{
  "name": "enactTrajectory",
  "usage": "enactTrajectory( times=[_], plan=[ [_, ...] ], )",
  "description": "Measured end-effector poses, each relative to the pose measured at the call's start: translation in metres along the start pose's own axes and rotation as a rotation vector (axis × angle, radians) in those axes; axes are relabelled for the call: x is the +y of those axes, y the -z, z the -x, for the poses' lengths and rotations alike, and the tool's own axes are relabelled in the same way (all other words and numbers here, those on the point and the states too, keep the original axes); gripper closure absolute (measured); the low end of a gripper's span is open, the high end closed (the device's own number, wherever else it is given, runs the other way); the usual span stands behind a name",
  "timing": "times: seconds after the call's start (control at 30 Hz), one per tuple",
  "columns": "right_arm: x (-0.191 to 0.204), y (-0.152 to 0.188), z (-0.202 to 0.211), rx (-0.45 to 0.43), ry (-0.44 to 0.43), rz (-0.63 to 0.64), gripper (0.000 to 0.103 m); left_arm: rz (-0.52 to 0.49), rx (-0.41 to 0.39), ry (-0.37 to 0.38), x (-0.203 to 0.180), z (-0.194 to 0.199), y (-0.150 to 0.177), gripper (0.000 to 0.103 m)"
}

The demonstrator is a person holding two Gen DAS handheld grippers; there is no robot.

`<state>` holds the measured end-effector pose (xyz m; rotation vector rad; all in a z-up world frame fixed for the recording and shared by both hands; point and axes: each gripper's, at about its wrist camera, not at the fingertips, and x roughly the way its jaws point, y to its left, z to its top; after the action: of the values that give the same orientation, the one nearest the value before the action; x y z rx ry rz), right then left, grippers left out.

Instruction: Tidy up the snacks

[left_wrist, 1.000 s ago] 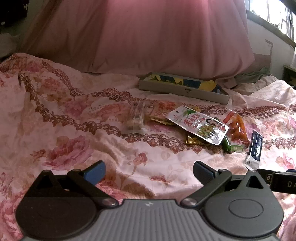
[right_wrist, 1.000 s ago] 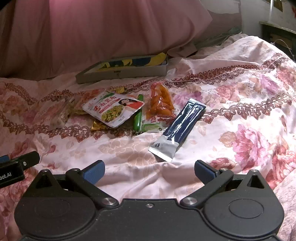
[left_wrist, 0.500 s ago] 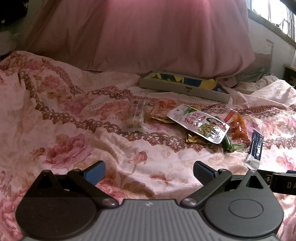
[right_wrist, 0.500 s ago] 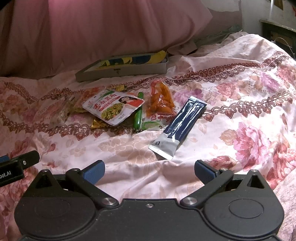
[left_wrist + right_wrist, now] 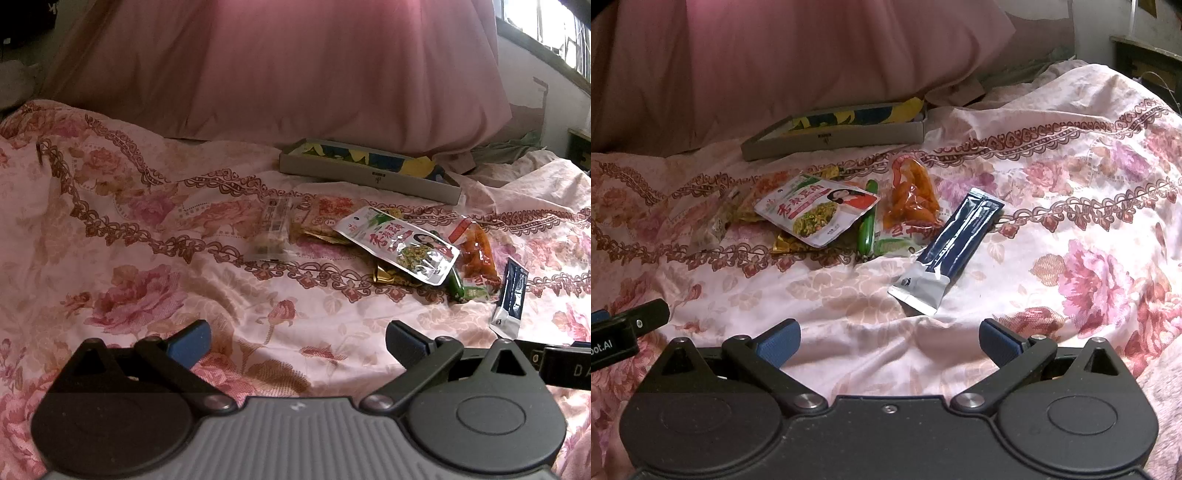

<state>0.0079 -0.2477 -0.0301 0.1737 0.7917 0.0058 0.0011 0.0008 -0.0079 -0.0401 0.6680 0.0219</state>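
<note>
Several snack packets lie in a loose heap on the floral bedspread: a white and green pouch (image 5: 816, 210) (image 5: 400, 247), an orange snack bag (image 5: 912, 195) (image 5: 476, 251), a green stick (image 5: 867, 230), a dark blue sachet (image 5: 955, 247) (image 5: 511, 295), and a clear wrapped biscuit pack (image 5: 271, 232). A shallow grey box (image 5: 834, 131) (image 5: 369, 171) lies behind them. My left gripper (image 5: 297, 341) is open and empty, short of the heap. My right gripper (image 5: 890, 339) is open and empty, just short of the blue sachet.
A large pink pillow (image 5: 295, 74) rises behind the box. The bedspread (image 5: 1089, 184) is soft and wrinkled. The right gripper's side shows at the left view's right edge (image 5: 561, 365). A dark cabinet (image 5: 1145, 59) stands far right.
Both grippers have pulled back slightly or tilted, so the snacks sit a little farther up in view. Nothing was grasped and no snack moved.
</note>
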Motion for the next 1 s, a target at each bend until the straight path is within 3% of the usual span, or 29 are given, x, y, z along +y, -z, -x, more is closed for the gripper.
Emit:
enactTrajectory(
  times=[1.0],
  plan=[
    [0.0003,0.0021,-0.0025,0.004,0.003,0.005,0.0,0.006,-0.002,-0.006,0.0028,-0.0013,0.0011,0.0]
  ],
)
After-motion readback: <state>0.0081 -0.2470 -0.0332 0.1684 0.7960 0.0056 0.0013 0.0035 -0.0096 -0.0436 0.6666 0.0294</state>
